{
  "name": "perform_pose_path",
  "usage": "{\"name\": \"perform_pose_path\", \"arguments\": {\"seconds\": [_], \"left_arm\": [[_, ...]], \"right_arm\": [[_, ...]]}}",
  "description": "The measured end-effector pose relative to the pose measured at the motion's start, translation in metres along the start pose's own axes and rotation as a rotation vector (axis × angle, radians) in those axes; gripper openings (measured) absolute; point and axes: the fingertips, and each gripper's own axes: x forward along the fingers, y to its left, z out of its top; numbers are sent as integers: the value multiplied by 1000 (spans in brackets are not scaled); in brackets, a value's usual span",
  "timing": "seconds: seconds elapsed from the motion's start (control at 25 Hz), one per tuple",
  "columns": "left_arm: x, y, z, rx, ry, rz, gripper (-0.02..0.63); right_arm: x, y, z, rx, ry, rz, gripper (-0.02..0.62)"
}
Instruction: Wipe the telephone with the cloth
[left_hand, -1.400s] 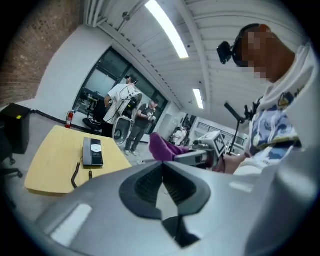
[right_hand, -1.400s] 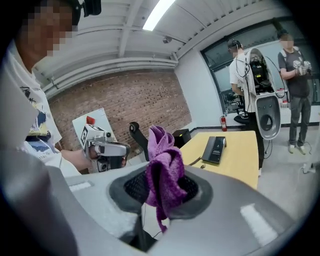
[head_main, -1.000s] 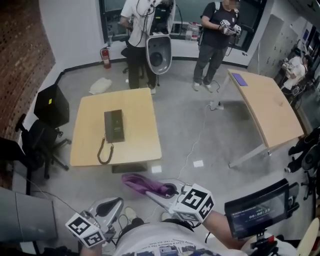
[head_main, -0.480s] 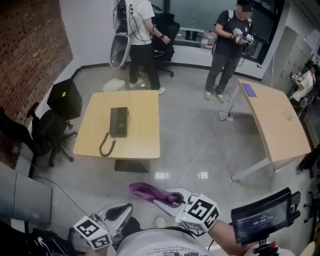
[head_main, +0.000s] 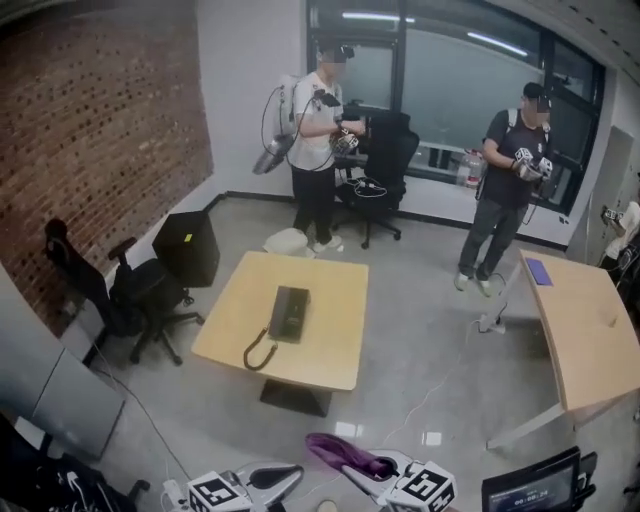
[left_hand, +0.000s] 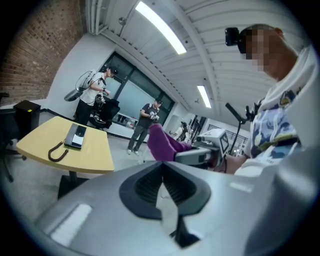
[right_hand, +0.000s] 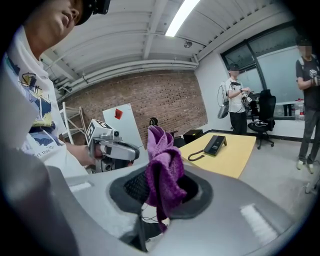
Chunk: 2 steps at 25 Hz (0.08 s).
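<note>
The black telephone (head_main: 288, 313) lies flat on a square yellow table (head_main: 330, 345), its coiled cord (head_main: 257, 353) trailing toward the near edge. It also shows far off as the telephone (left_hand: 76, 136) and the telephone (right_hand: 216, 144). Both grippers are well short of the table, low at the frame's bottom. My right gripper (head_main: 368, 470) is shut on a purple cloth (head_main: 343, 456), which bunches up between the jaws as the cloth (right_hand: 163, 172). My left gripper (head_main: 285, 473) is beside it, jaws shut with nothing between them (left_hand: 162, 186).
Two people stand beyond the table, one (head_main: 315, 150) by the office chairs (head_main: 378, 170), one (head_main: 505, 185) at the right. A black chair (head_main: 110, 290) and black box (head_main: 188, 248) are left of the table. A second table (head_main: 590, 335) is at right. A cable (head_main: 440, 375) crosses the floor.
The head view has lifted, so the table sits farther up and the grippers lower in the frame. The people at the back have shifted. The cloth stays in the right gripper.
</note>
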Motion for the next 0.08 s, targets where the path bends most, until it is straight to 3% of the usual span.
{"name": "perform_pose_path", "arguments": {"seconds": [0.08], "left_arm": [[2,-7,-8,-9,23,-10,5]], "right_arm": [[-7,2,-8,2,7,-7,83]]}}
